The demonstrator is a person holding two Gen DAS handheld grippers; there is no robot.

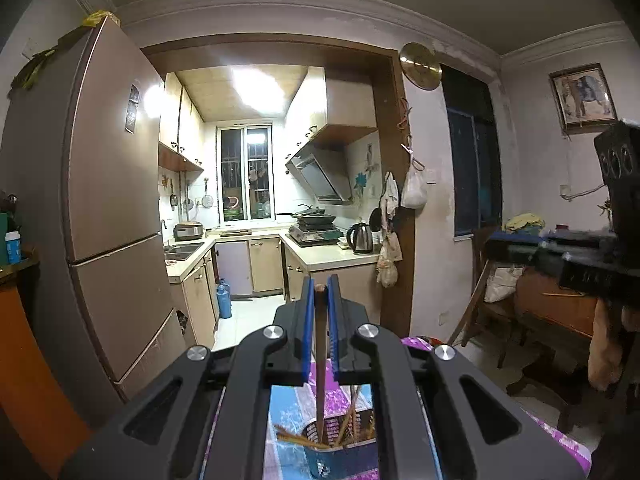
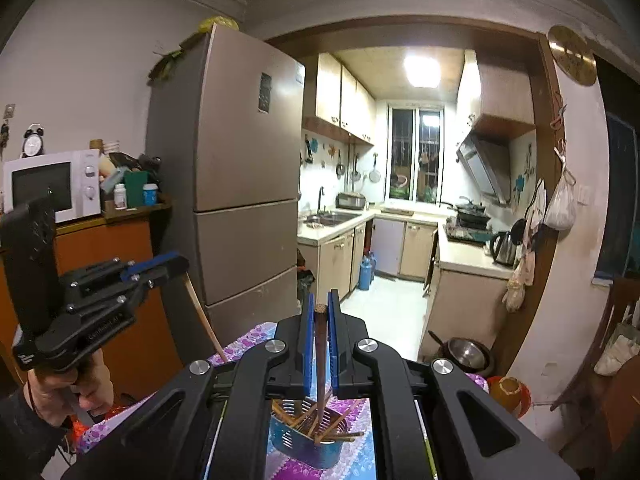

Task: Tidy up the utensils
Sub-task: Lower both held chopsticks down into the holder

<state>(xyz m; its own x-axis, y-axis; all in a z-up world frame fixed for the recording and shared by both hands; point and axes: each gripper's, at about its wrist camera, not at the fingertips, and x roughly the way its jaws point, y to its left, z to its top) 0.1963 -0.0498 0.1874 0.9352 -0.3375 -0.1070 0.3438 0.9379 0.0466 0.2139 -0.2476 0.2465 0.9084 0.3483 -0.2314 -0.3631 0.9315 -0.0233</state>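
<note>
left gripper (image 2: pixel 176 266): black frame, blue pads, silver screws | right gripper (image 2: pixel 319 312): same | bare hand (image 2: pixel 86 390), dark sleeve

Both wrist cameras look along their fingers toward the far kitchen, close above the blue holder (image 1: pixel 336 446) (image 2: pixel 308 436); both share the refrigerator (image 1: pixel 108 200) (image 2: pixel 244 168).

Home kitchen beyond a doorway, fridge (image 2: pixel 244 168), sink (image 2: pixel 332 218), stove (image 1: pixel 316 232), wall cabinets (image 2: pixel 344 96), microwave (image 2: pixel 52 186)
</note>
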